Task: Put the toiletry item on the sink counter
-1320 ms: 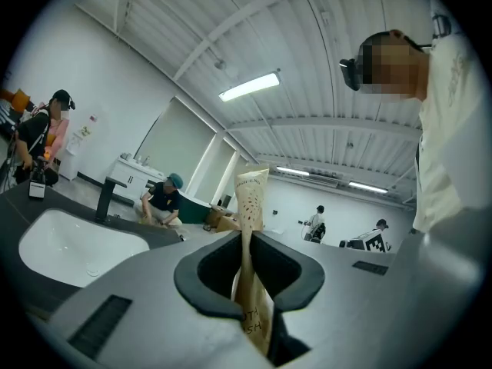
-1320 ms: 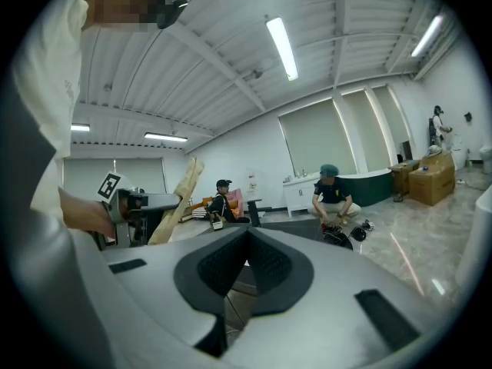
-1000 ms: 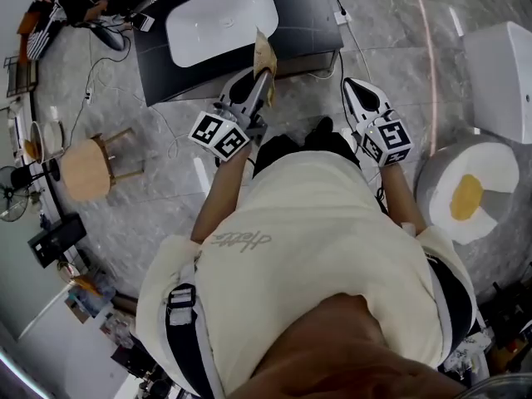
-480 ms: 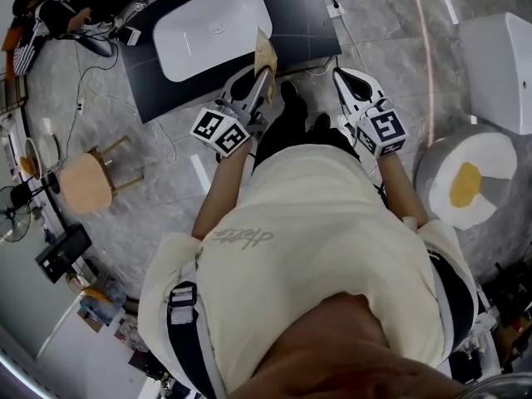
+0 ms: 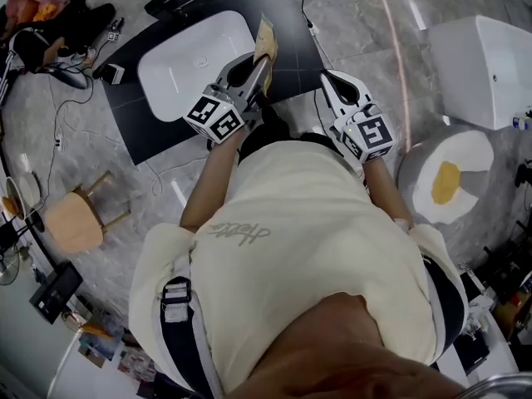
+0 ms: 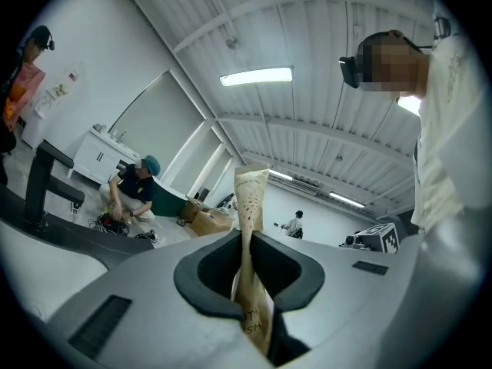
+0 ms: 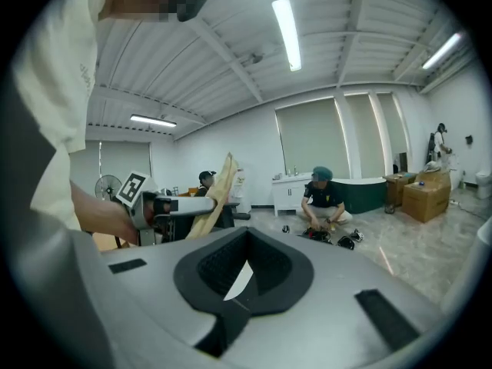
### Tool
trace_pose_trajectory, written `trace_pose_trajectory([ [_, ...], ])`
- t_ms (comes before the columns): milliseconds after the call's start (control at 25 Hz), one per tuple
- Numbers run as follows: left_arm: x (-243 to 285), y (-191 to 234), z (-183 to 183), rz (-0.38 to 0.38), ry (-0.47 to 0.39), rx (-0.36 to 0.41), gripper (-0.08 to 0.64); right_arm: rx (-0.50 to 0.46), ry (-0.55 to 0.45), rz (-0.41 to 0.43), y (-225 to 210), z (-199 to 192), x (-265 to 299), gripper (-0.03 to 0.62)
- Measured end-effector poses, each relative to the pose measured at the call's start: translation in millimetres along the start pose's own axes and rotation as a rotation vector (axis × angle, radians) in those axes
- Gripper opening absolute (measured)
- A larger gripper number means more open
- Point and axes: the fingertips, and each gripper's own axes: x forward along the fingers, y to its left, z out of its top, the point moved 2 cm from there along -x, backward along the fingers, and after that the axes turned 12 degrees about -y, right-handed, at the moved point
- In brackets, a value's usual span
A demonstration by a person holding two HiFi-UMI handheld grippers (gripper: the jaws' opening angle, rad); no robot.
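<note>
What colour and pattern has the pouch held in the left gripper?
Tan paper-brown pouch with small dark dots; the left gripper view shows it best.

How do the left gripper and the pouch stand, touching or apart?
Touching. The left gripper view shows the left gripper shut on the pouch, pinched between its jaws.

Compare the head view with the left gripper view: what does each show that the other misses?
Only the head view shows the toilet and the wooden stool on the grey floor. Only the left gripper view shows the ceiling light, a crouching person in the background, and the jaw pads closed against the item. Both show the left gripper holding the tan sachet upright.
</note>
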Motion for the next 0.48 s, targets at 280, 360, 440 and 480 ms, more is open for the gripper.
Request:
trace_pose_trajectory([
  [280, 23.6, 46.8, 3.5, -0.003, 0.016, -0.045, 0.041, 0.028, 0.014, -0.028, -8.5, -1.3, 49.3, -0.005],
  [360, 29.5, 54.8, 4.4, -0.005, 0.024, -0.054, 0.041, 0.037, 0.007, -0.043, -13.5, 0.0, 57.9, -0.005],
  [440, 33.4, 58.5, 4.5, -0.003, 0.030, -0.066, 0.041, 0.043, 0.011, -0.048, -17.7, 0.4, 62.1, -0.005],
  [480, 35.4, 59.7, 3.7, -0.001, 0.034, -0.070, 0.041, 0.047, 0.016, -0.046, -20.5, -0.4, 63.8, -0.005],
])
